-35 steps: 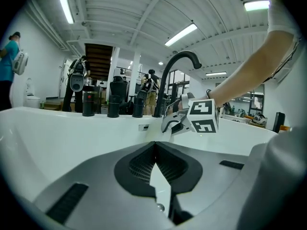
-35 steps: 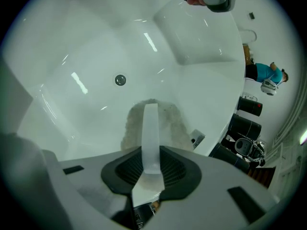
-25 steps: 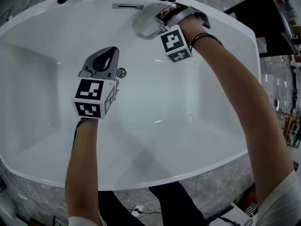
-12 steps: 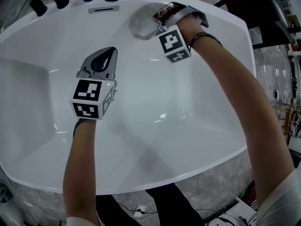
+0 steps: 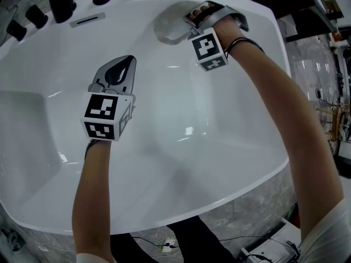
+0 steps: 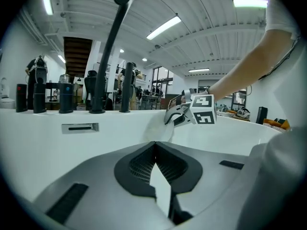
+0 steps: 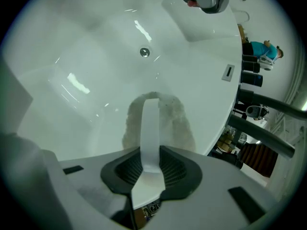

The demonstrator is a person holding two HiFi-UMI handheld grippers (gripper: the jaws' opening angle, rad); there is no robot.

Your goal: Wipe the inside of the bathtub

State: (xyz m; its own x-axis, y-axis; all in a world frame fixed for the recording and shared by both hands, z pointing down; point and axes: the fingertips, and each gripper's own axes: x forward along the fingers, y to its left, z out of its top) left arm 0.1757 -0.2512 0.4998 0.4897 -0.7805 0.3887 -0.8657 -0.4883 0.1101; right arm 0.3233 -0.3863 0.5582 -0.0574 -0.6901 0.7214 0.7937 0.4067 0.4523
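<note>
Bathtub (image 5: 236,130): white and glossy, fills the head view; inside bare apart from the cloth.
Cloth (image 5: 171,30): pale, crumpled, pressed flat against the far inner wall just below the rim.
Right gripper (image 5: 192,26): jaws clamped on the near edge of the cloth, with a white strip of it running out between them.
Left gripper (image 5: 127,62): jaws together with nothing between them, held over the tub floor, well apart from the cloth.
Overflow slot (image 5: 88,19): on the far wall, left of the cloth.
Tap fittings (image 5: 57,1): black, along the far left rim.
Drain (image 7: 144,52): on the tub floor, seen from the right gripper view.
Change over one second: cloth and right gripper lay just right of the overflow slot; they now lie well right of it. The drain showed beside the left gripper's jaws; the head view no longer shows it.
</note>
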